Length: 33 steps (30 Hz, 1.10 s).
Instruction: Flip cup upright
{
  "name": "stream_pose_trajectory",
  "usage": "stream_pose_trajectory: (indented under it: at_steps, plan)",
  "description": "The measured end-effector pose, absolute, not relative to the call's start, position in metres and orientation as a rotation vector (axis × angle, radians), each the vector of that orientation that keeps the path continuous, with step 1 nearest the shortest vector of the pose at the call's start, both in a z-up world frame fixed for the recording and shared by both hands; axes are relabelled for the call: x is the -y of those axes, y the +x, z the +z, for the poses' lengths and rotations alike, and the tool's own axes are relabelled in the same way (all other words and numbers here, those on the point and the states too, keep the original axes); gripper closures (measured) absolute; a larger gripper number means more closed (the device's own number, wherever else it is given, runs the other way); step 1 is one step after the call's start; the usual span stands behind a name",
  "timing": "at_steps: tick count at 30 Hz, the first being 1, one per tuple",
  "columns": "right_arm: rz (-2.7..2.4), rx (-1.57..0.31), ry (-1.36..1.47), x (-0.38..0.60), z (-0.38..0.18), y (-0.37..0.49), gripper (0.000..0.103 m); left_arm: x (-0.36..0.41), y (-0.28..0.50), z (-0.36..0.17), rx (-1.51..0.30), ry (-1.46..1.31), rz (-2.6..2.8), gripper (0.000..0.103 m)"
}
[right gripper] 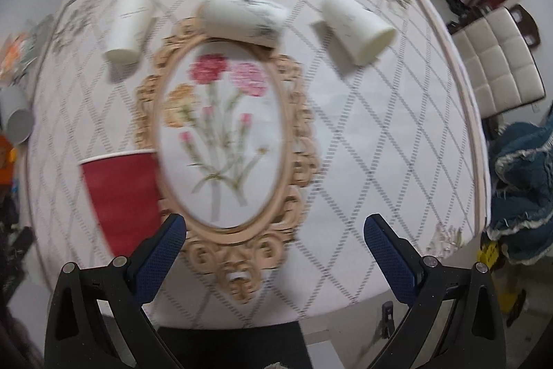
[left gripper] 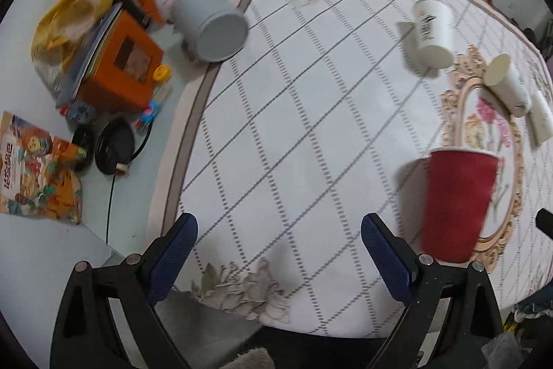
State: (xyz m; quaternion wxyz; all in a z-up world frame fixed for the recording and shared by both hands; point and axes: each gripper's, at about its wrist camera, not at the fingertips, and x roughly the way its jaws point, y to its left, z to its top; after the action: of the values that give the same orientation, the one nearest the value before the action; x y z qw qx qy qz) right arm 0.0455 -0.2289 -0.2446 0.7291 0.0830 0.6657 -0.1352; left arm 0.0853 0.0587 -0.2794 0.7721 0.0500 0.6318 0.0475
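1. Red cup (right gripper: 121,199) is seen standing upright on the tablecloth (right gripper: 345,134), its white-rimmed mouth upward, at the left edge of the ornate oval frame print (right gripper: 224,140); in the left wrist view the same red cup (left gripper: 456,203) is found just beyond the right-hand finger of the left gripper (left gripper: 279,244), not between the fingers
2. The left gripper is held with its blue-padded fingers spread wide apart, and nothing is gripped between them; only the checked cloth is seen in the gap
3. The right gripper (right gripper: 274,241) is likewise held wide apart, with nothing between its fingers; it is pointed over the lower part of the oval frame print, the red cup lying just to the left of its left finger
4. Three white cups are seen lying on their sides farther back on the cloth: a left white cup (right gripper: 126,26), a middle white cup (right gripper: 242,18) resting at the top edge of the frame print, and a right white cup (right gripper: 359,26), all well apart from the red cup
5. A grey cup (left gripper: 211,23) is seen tipped on its side at the cloth's left border, beside an orange box (left gripper: 121,64) and other clutter
6. White padded chairs (right gripper: 501,64) are seen beyond the table's right edge
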Motion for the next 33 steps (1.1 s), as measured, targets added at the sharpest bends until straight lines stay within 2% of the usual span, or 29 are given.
stream_pose_trajectory:
  at_steps: [13,16,19,21,28,33]
  plan:
    - [-0.168,-1.517,0.158,0.143,-0.271,0.086,0.0,-0.098,0.102,-0.312,-1.415,0.159,0.13,0.006]
    - [-0.143,-1.542,0.166,0.132,-0.284,0.095,0.004,-0.103,0.107,-0.316,-1.421,0.149,0.129,0.006]
    - [-0.126,-1.578,0.18,0.124,-0.298,0.102,0.014,-0.105,0.11,-0.32,-1.421,0.147,0.122,0.006]
    - [-0.125,-1.608,0.186,0.121,-0.307,0.104,0.026,-0.105,0.112,-0.322,-1.425,0.147,0.116,0.006]
    - [-0.13,-1.584,0.215,0.12,-0.305,0.103,0.028,-0.1,0.117,-0.325,-1.451,0.137,0.088,0.006]
    - [-0.131,-1.475,0.266,0.134,-0.281,0.107,0.029,-0.094,0.124,-0.322,-1.483,0.122,0.076,0.006]
